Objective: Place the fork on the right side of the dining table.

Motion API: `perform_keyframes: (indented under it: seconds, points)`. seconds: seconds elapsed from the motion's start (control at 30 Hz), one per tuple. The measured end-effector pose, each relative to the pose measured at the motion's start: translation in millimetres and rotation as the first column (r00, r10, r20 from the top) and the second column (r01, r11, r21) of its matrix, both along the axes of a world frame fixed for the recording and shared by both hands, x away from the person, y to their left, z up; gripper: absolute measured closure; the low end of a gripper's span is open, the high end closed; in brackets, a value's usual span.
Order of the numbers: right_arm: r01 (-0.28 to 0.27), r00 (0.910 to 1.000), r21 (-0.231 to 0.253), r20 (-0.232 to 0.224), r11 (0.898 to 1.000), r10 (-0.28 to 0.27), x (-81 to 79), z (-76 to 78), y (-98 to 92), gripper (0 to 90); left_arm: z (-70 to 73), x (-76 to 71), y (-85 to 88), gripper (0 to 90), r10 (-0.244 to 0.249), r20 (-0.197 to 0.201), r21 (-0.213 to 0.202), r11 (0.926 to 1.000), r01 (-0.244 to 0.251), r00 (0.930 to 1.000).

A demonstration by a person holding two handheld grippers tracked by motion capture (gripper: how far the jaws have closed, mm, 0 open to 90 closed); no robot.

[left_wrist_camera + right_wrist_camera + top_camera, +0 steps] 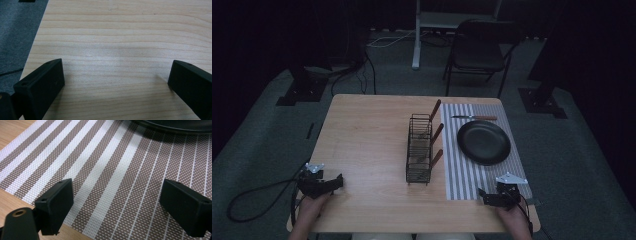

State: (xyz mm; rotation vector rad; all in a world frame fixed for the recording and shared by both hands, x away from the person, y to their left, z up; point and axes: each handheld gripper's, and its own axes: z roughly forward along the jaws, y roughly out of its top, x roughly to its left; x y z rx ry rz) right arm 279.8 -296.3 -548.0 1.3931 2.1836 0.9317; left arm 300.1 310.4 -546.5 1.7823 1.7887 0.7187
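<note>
Right gripper (117, 205) wide open, empty

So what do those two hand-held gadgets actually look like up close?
Each is a black gripper held in a bare hand: the left gripper and the right gripper. Both end in two chunky, flat-faced black blocks with small screw holes, and each carries a pale grey three-cornered plate on top. A black cable loops away from the left one onto the floor.

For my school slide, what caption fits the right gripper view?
Open right gripper hovering over a striped placemat, black plate just ahead.
</note>
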Motion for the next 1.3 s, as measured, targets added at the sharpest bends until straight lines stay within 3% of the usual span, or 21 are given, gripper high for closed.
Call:
perform_keyframes:
  seconds: [0.27, 1.0, 1.23, 1.3]
  points:
    - [-0.035, 0.9994, -0.025, -0.003, 0.999, 0.035, 0.3, 0.4, -1.0, 11.5, -0.1, -1.4, -0.7, 0.8, 0.007, 0.001, -0.001, 1.0000, -0.007, 1.0000]
    - [-0.033, 0.9994, -0.026, -0.006, 0.999, 0.033, 0.7, 0.7, -0.7, 11.5, -0.2, -1.4, -0.7, 0.8, 0.007, 0.001, 0.000, 1.0000, -0.007, 1.0000]
    - [-0.019, 0.9987, -0.048, -0.048, 0.999, 0.016, 3.8, 5.5, 4.0, 13.0, -0.1, -1.4, -0.8, 0.8, 0.007, 0.001, 0.000, 1.0000, -0.007, 1.0000]
    - [-0.016, 0.9983, -0.030, -0.057, 0.999, 0.014, 3.7, 6.5, 4.3, 13.0, -0.1, -1.4, -0.7, 0.7, 0.007, 0.001, 0.000, 1.0000, -0.007, 1.0000]
